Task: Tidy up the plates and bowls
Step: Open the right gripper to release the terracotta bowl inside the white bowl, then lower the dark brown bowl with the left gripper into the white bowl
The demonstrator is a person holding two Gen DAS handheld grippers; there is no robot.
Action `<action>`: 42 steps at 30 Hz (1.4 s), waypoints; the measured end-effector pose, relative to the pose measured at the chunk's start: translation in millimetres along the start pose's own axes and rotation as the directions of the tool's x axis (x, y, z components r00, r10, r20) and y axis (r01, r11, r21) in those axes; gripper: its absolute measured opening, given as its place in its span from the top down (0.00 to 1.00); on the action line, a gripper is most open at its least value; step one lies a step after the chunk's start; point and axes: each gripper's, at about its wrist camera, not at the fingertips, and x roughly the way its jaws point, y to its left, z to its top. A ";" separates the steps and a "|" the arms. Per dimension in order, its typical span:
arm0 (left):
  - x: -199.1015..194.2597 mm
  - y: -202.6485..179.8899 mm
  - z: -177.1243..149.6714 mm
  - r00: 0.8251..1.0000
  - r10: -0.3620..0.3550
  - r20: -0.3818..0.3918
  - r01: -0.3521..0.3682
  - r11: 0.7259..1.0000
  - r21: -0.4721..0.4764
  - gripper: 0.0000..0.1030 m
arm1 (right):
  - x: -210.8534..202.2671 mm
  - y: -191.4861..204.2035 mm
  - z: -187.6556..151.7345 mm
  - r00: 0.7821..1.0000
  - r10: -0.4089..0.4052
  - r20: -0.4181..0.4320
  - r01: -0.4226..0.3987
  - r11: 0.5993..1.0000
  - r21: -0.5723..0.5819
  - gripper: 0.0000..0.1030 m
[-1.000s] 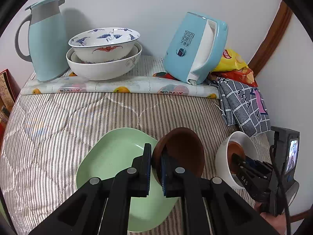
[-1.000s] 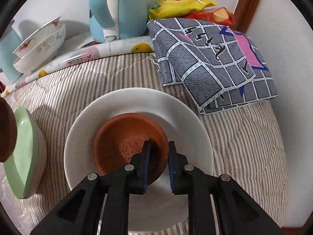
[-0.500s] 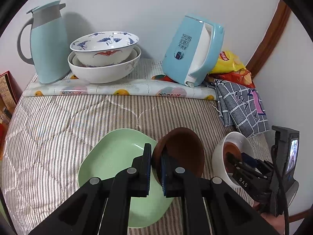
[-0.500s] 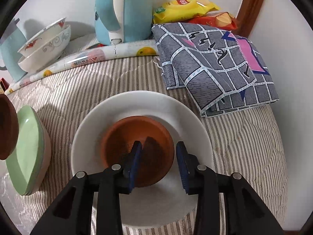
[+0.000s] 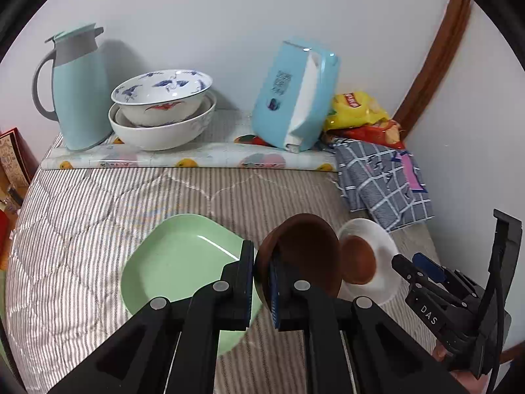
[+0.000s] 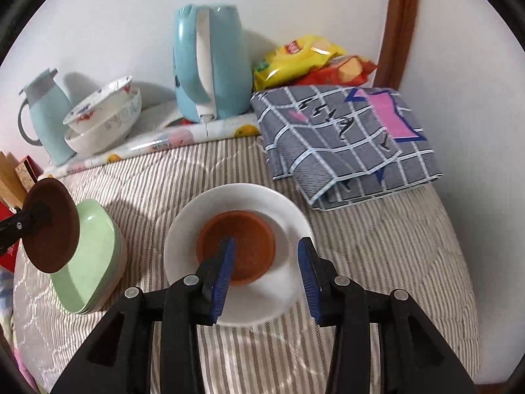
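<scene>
My left gripper [image 5: 262, 282] is shut on the rim of a dark brown bowl [image 5: 305, 256], held tilted in the air over the right edge of a green plate [image 5: 177, 262]. It also shows in the right wrist view [image 6: 52, 226]. My right gripper [image 6: 265, 272] is open and empty, raised just above a white plate [image 6: 285, 282] that holds an orange-brown bowl [image 6: 246, 243]. That plate [image 5: 384, 246] and bowl [image 5: 357, 259] lie right of the held bowl.
Two white patterned bowls [image 5: 160, 111] are stacked at the back beside a light blue jug [image 5: 78, 88] and a blue kettle [image 5: 295, 95]. A folded checked cloth [image 6: 347, 138] and snack bags [image 6: 305, 59] lie at the back right. Wall on the right.
My right gripper let go of the orange-brown bowl, opened wide and drew back and up. My left gripper lifted the brown bowl higher and moved right toward the white plate.
</scene>
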 end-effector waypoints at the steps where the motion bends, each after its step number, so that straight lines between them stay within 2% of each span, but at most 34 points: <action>1: -1.7 -2.8 -1.0 1.000 0.000 0.001 0.000 1.000 0.001 0.91 | -3.1 -1.9 -1.2 1.000 -0.001 0.005 0.001 1.000 0.002 0.61; 12: -17.9 -37.0 -10.8 1.000 -0.020 0.010 0.019 1.000 0.019 0.91 | -39.3 -43.5 -23.4 0.999 -0.019 0.039 0.016 0.998 0.066 0.59; 27: -14.9 -74.5 -25.2 0.999 -0.048 -0.014 0.048 0.998 0.028 0.91 | -69.3 -83.5 -50.9 0.998 -0.036 0.047 0.030 0.993 0.111 0.58; 42: 24.8 -89.6 -17.0 0.998 -0.048 -0.049 0.051 0.997 0.052 0.91 | -60.6 -105.0 -51.1 0.998 -0.017 0.066 0.007 0.988 0.157 0.58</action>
